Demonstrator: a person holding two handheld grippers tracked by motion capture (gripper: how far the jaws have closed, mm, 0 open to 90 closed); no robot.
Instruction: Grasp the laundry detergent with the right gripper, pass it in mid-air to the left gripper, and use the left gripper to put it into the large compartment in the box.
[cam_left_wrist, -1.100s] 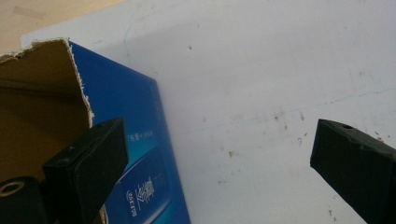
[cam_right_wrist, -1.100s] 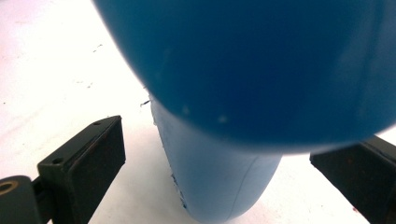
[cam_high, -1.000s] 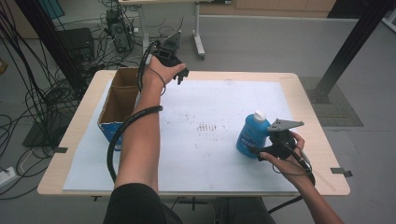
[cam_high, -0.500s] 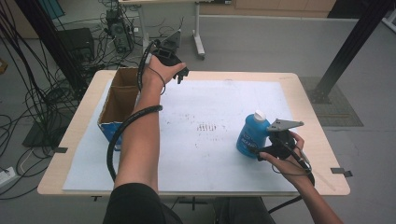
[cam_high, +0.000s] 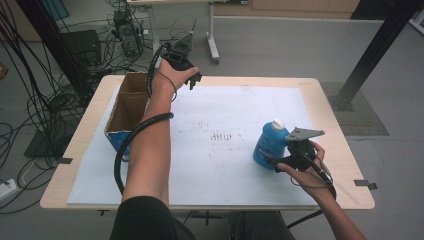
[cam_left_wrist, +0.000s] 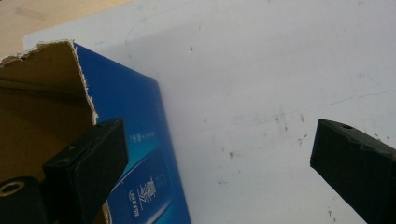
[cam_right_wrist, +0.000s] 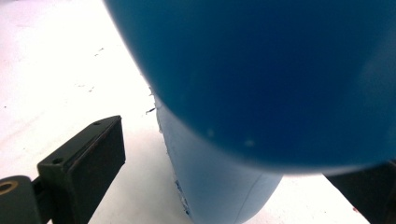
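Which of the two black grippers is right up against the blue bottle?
The right gripper: its jaws stand open around the blue plastic bottle with the white cap. The left gripper is open at the table's far edge, by the open cardboard box.

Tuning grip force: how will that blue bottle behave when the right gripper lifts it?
The blue bottle looks like smooth rounded plastic, so it may slip or twist between flat jaws. It stands tall on a narrow base, so a sideways nudge from the right gripper could tip it. Fill level is unclear; assume some weight.
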